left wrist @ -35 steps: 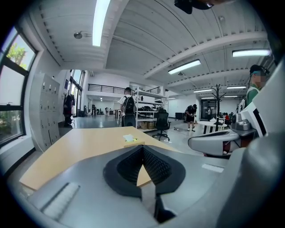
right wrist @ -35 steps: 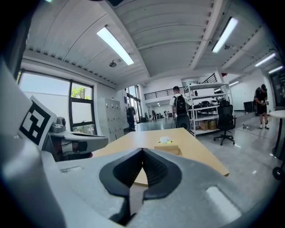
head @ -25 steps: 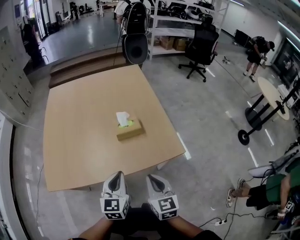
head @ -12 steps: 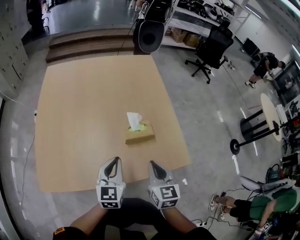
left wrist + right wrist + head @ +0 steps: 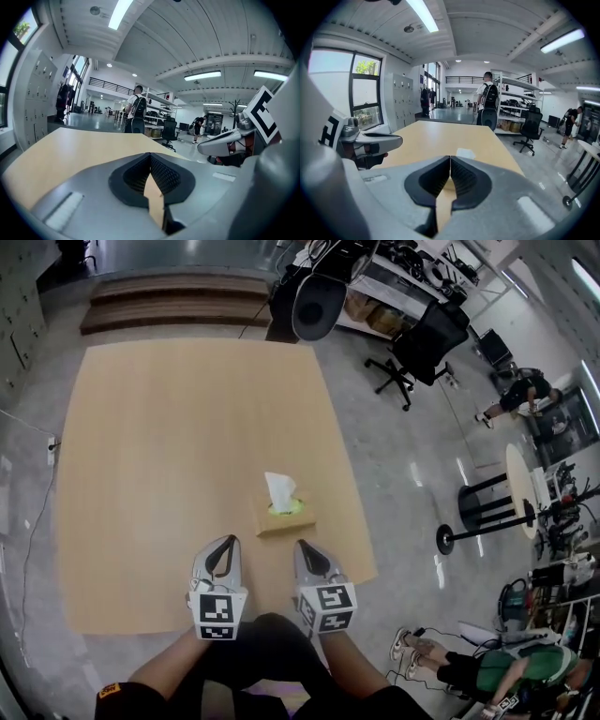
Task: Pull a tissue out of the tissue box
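A tan tissue box (image 5: 284,519) sits near the front right of the wooden table (image 5: 159,437), and a white tissue (image 5: 279,489) stands up out of its green slot. Side by side over the table's front part, both grippers point at the box. My left gripper (image 5: 225,544) is shut and empty, a little left of and short of the box. My right gripper (image 5: 305,547) is shut and empty, just short of the box's near side. In the right gripper view the tissue (image 5: 465,153) shows just above the closed jaws (image 5: 450,159). The left gripper view's jaws (image 5: 150,155) meet over bare table.
A black office chair (image 5: 424,341) and a round stand table (image 5: 518,486) are on the floor to the right. A dark round-backed shape (image 5: 319,298) stands at the table's far edge, with shelves behind. People are at the right (image 5: 511,395) and lower right (image 5: 487,667).
Both grippers have moved forward from beyond the table's front edge to over it, closing on the box. The box now lies much nearer to them. Jaws stayed shut.
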`<state>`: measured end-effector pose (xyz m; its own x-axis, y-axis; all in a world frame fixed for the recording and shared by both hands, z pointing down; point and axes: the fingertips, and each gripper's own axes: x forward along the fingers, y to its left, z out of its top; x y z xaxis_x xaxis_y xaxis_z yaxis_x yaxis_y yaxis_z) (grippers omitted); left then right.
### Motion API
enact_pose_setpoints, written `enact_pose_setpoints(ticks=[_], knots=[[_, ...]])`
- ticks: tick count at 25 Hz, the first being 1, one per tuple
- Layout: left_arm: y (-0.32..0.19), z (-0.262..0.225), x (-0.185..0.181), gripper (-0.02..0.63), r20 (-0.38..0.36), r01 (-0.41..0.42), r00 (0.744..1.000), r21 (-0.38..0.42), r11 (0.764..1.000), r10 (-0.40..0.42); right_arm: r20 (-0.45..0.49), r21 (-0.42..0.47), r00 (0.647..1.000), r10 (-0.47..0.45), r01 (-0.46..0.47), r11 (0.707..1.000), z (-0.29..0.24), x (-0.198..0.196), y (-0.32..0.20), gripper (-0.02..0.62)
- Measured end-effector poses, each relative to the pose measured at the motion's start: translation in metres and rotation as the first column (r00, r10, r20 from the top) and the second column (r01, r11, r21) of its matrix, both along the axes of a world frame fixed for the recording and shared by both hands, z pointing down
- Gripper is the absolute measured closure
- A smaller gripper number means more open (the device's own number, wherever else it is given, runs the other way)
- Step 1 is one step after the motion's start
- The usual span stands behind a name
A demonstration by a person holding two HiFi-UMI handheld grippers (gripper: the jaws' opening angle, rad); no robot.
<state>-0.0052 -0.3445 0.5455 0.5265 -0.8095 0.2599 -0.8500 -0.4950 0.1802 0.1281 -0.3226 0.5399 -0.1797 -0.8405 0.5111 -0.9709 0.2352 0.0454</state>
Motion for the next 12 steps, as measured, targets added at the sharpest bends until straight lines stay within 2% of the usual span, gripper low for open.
enact_pose_setpoints(ticks=[7,12], knots=[[-0.017,0.021,0.002,0.529,0.017,0.000,1.000,-0.044,0.999,0.001,-0.024,-0.056,0.999,-0.026,0.025,0.998,0.017,0.006,-0.036,0.531],[-0.035,0.029,0.004,0.520,0.029,0.027,0.999,-0.050,0.998,-0.025,-0.048,-0.111,0.998,-0.044,0.039,0.993,0.040,0.014,-0.065,0.494]])
